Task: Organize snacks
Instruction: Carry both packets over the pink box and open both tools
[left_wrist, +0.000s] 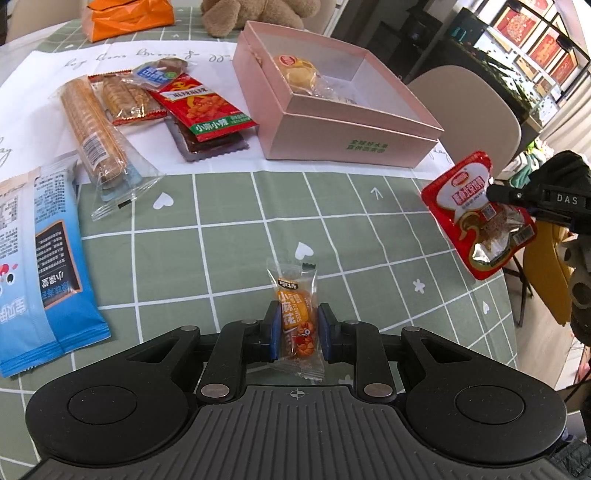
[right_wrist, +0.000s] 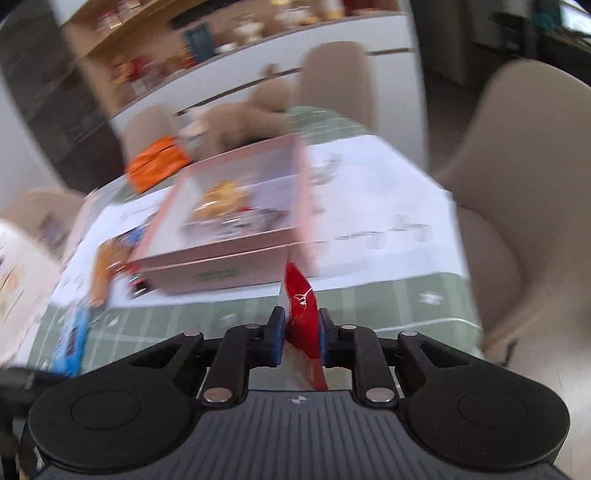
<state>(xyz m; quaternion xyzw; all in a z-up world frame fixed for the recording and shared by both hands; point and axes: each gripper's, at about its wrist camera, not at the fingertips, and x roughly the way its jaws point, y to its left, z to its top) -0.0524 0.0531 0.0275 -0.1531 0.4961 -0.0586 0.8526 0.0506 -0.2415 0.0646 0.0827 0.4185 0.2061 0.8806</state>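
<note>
Left gripper (left_wrist: 297, 330) low over the green checked tablecloth (left_wrist: 229, 236), its blue pads either side of a small orange snack packet (left_wrist: 296, 321) that lies on the cloth; pads close to the wrapper's sides, though firm contact cannot be told. Right gripper (right_wrist: 302, 336) clamped on a red snack pouch (right_wrist: 304, 314), seen edge-on between its pads in the right wrist view; the same red pouch (left_wrist: 476, 214) visible in the left wrist view, held in the air off the table's right edge, near the front right corner of the pink box (left_wrist: 354, 122). Pink box open on a white paper sheet (left_wrist: 48, 88), a yellow wrapped cake (left_wrist: 295, 72) and some clear wrappers inside. Left of the box, more snacks spread on the sheet: a red and green packet (left_wrist: 205, 107) lying over a dark pouch (left_wrist: 207, 144), a short pack of crackers (left_wrist: 123, 98), a long clear sleeve of biscuits (left_wrist: 94, 131) and a small blue and white packet (left_wrist: 159, 74). Large blue bag (left_wrist: 44, 254) at the left edge, on the cloth. At the far side, an orange bag (left_wrist: 129, 16) and a brown teddy bear (left_wrist: 255, 13). Beige chair (left_wrist: 476, 107) beyond the table on the right. Right wrist view heavily blurred, so little detail there.
</note>
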